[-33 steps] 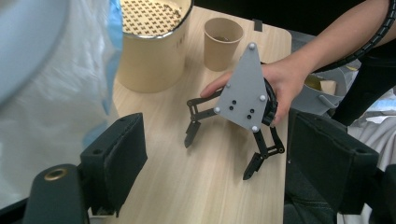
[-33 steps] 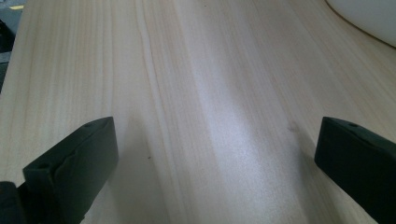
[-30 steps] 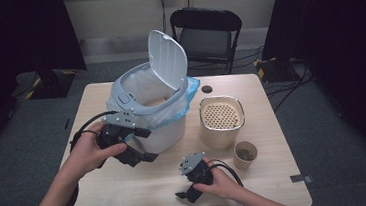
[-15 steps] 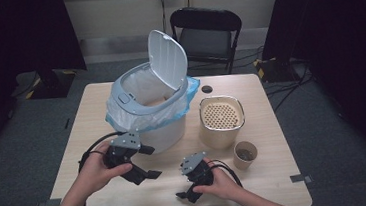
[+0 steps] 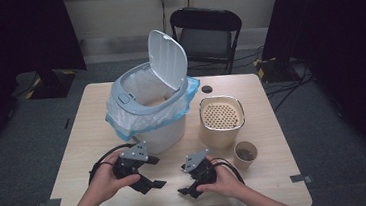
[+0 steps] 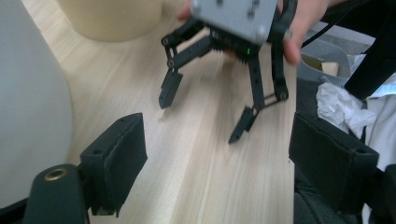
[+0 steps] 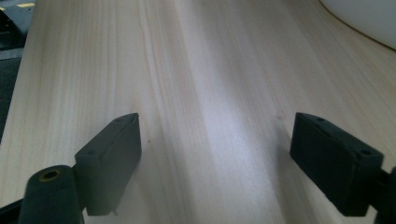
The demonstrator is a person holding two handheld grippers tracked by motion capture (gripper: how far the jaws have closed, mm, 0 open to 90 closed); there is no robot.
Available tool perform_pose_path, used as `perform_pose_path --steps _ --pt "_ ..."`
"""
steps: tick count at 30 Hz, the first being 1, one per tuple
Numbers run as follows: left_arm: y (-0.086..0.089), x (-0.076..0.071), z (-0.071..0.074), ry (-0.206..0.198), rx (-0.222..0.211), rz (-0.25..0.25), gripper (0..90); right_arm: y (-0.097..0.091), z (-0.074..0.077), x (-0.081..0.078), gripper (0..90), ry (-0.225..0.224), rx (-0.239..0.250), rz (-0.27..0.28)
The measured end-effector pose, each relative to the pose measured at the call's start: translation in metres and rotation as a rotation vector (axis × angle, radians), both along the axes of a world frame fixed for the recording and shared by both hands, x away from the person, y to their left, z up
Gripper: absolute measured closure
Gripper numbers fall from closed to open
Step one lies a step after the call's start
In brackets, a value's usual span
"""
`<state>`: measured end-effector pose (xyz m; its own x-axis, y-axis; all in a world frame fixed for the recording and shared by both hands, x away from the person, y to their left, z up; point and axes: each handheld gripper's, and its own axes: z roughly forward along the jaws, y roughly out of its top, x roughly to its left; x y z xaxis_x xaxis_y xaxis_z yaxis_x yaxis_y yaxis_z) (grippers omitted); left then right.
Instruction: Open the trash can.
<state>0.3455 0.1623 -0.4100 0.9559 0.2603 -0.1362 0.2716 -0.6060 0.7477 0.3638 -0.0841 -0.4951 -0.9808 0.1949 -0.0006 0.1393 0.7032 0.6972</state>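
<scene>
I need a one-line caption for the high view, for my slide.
Two hand-held grippers, left and right, rest open on a wooden table before an open-lidded bin.

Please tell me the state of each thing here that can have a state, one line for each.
Bin lid: raised open.
Bin liner: fitted, folded over the rim.
Beige canister: upright, perforated lid on.
Paper cup: upright, something dark inside.
Folding chair: unfolded, vacant.
Left tool: jaws open, nothing between.
Right tool: jaws open, have just been closing a little, nothing between.
</scene>
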Motion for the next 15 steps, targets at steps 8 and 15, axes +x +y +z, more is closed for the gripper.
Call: perform_pose_path --steps 8,15 --pt "-0.004 -0.003 -0.028 0.021 0.039 0.001 18.7 -0.011 0.004 0.004 14.4 0.002 -0.013 -0.010" --pt "-0.003 -0.001 -0.056 0.055 0.053 0.015 18.2 -0.026 0.017 0.009 14.5 -0.005 0.000 -0.023"
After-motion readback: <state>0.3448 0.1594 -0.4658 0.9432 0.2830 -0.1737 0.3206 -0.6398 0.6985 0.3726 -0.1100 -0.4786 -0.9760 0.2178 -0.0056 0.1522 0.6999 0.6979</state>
